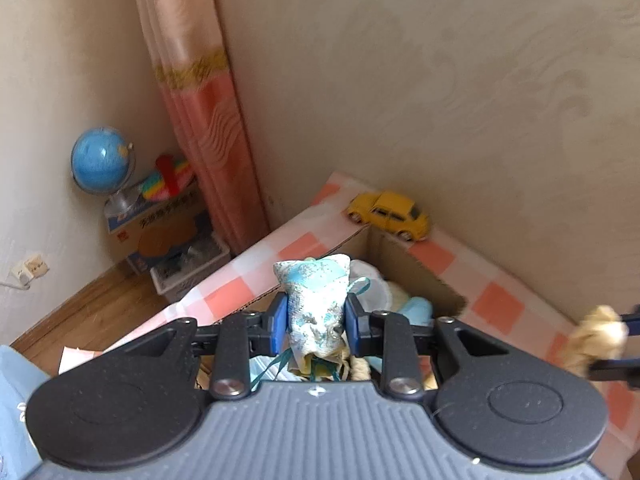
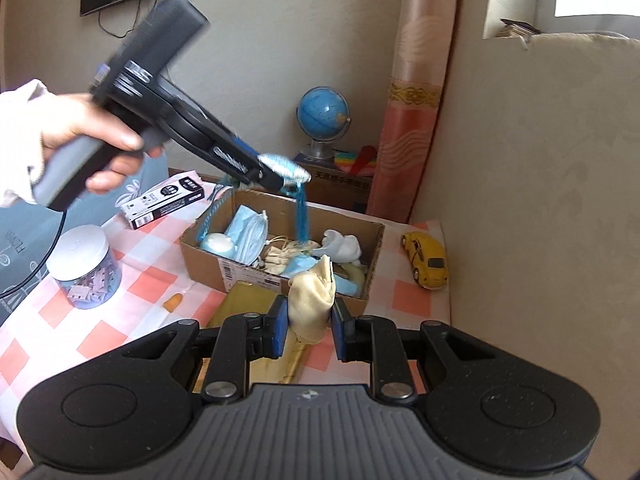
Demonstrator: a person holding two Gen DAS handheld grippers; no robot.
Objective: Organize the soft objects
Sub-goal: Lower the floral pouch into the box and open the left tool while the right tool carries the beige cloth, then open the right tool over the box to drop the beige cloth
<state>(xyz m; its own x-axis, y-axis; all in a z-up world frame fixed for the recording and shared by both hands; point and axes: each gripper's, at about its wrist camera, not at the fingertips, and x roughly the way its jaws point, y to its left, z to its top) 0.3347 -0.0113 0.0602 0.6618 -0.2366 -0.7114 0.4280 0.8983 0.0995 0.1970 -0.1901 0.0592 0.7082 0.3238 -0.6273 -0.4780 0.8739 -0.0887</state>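
Left wrist view: the left gripper [image 1: 316,318] is pinching a small blue-and-white brocade pouch [image 1: 316,304] between its blue pads, teal cords hanging off it. The pouch is held above an open cardboard box [image 1: 404,264], where pale soft items show past the fingers. The box sits on a table under a pink-and-white checked cloth [image 1: 496,304]. A yellow toy car [image 1: 388,214] stands at the table's far edge, against a beige cushioned wall, just beyond the box's far corner. At the right edge of the frame, a tan cloth bundle [image 1: 596,332] is clamped in dark fingers. On the floor off the table's far left corner: a blue globe [image 1: 100,160] on stacked boxes, beside a pink curtain [image 1: 200,112].

Right wrist view: the right gripper [image 2: 308,324] is pinching a cream cloth pouch [image 2: 314,300], held over the box's near side. A person's hand [image 2: 92,140] holds the left gripper [image 2: 286,170], which clamps the brocade pouch [image 2: 284,166] over the box's [image 2: 208,252] far wall, its teal tassel [image 2: 302,216] dangling into the box. Inside lie blue face masks [image 2: 250,232], a white stuffed piece [image 2: 344,246] and small tan pouches. The toy car [image 2: 426,258] is right of the box, near the table's right edge. Left of the box: a clear jar [image 2: 86,268] with a white lid, and a black-and-white carton [image 2: 166,200] near the far edge. A gold flat thing [image 2: 248,304] lies against the box's near wall.
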